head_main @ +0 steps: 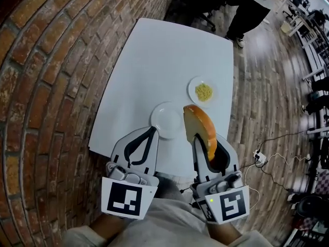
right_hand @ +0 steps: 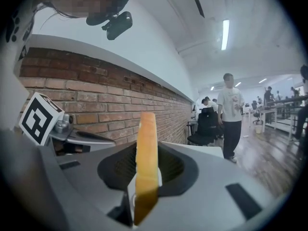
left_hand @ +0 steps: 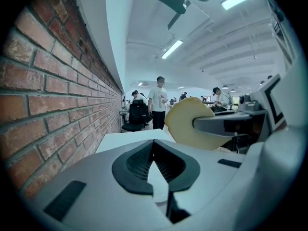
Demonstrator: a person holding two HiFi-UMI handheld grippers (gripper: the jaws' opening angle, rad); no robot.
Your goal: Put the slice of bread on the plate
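Note:
A slice of bread (head_main: 197, 127) with an orange crust stands on edge between the jaws of my right gripper (head_main: 208, 145), which is shut on it. The slice hangs over the near right part of the white table (head_main: 154, 60), just right of the empty white plate (head_main: 165, 120). In the right gripper view the bread (right_hand: 146, 148) rises upright between the black pads of the right gripper (right_hand: 147, 170). My left gripper (head_main: 151, 131) is shut on nothing, its tips over the plate's near left rim. In the left gripper view, the left gripper (left_hand: 154, 150) has the bread (left_hand: 190, 124) to its right.
A small plate with yellow food (head_main: 203, 91) sits farther back on the right. A brick wall (head_main: 46, 76) runs along the left. A person (head_main: 252, 9) and an office chair (head_main: 203, 4) are past the table's far end. A power strip with cables (head_main: 258, 157) lies on the wooden floor.

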